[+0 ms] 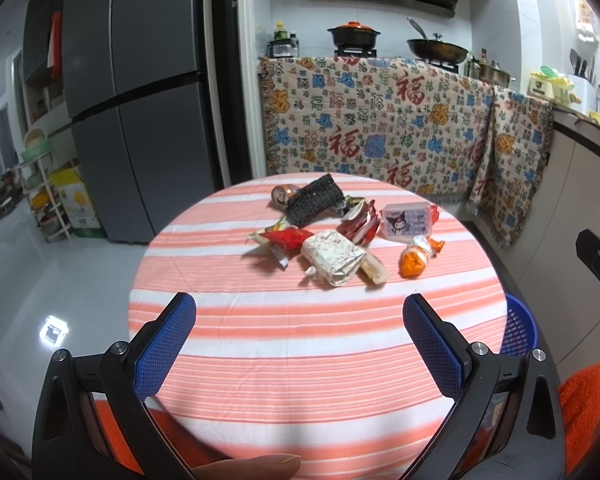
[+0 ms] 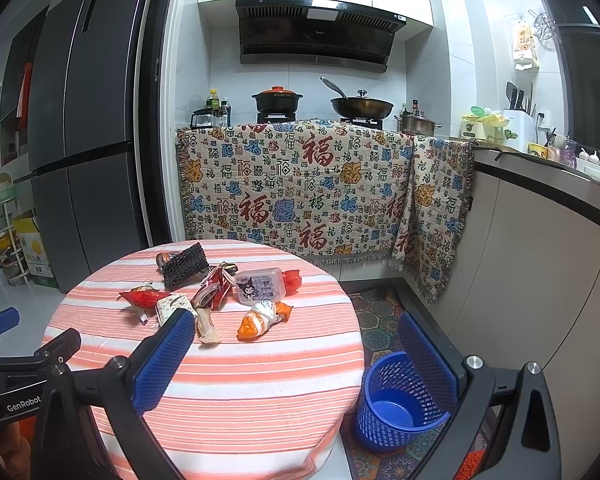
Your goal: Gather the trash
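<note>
A pile of trash lies on the far half of the round striped table [image 1: 300, 340]: a crushed can [image 1: 283, 194], a black mesh sleeve [image 1: 314, 199], a red snack wrapper [image 1: 288, 238], a beige patterned wrapper [image 1: 334, 256], a red-and-silver wrapper [image 1: 360, 222] and an orange-and-white wrapper [image 1: 418, 254]. The same wrappers show in the right wrist view [image 2: 260, 320]. My left gripper [image 1: 300, 316] is open and empty over the near table. My right gripper [image 2: 296, 334] is open and empty at the table's right edge. A blue mesh bin [image 2: 396, 396] stands on the floor right of the table.
A clear lidded box [image 1: 409, 222] with a cartoon print sits among the trash. A grey fridge [image 1: 140, 100] stands at the left. A patterned cloth [image 1: 380, 128] drapes the stove counter behind. A counter [image 2: 540, 220] runs along the right.
</note>
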Demonstrator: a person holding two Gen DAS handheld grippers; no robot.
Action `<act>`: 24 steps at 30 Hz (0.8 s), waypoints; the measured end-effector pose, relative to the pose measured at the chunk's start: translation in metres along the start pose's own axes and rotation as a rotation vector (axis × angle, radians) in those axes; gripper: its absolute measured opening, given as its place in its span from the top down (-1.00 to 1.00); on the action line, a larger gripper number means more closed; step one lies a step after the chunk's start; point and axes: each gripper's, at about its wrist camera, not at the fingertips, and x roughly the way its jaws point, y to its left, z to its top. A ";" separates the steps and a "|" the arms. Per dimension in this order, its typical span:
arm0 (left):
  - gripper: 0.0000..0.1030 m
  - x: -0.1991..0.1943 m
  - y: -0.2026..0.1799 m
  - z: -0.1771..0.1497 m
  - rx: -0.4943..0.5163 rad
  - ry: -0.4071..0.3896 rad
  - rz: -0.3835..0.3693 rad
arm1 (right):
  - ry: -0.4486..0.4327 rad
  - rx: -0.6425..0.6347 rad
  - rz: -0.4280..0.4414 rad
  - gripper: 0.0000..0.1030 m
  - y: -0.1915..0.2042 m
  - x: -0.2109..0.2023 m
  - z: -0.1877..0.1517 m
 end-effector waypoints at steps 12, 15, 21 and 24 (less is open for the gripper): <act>-0.99 0.001 0.004 0.000 -0.004 0.011 0.000 | 0.013 -0.004 -0.003 -1.00 0.002 0.004 -0.002; -0.99 0.002 0.005 0.002 -0.005 0.017 0.000 | 0.014 -0.003 -0.003 -1.00 0.002 0.004 -0.002; -1.00 0.004 0.005 0.005 -0.004 0.028 -0.001 | 0.023 -0.006 -0.004 -1.00 0.002 0.007 -0.002; -1.00 0.008 0.009 0.005 -0.011 0.039 -0.001 | 0.027 -0.008 -0.005 -1.00 0.004 0.010 -0.003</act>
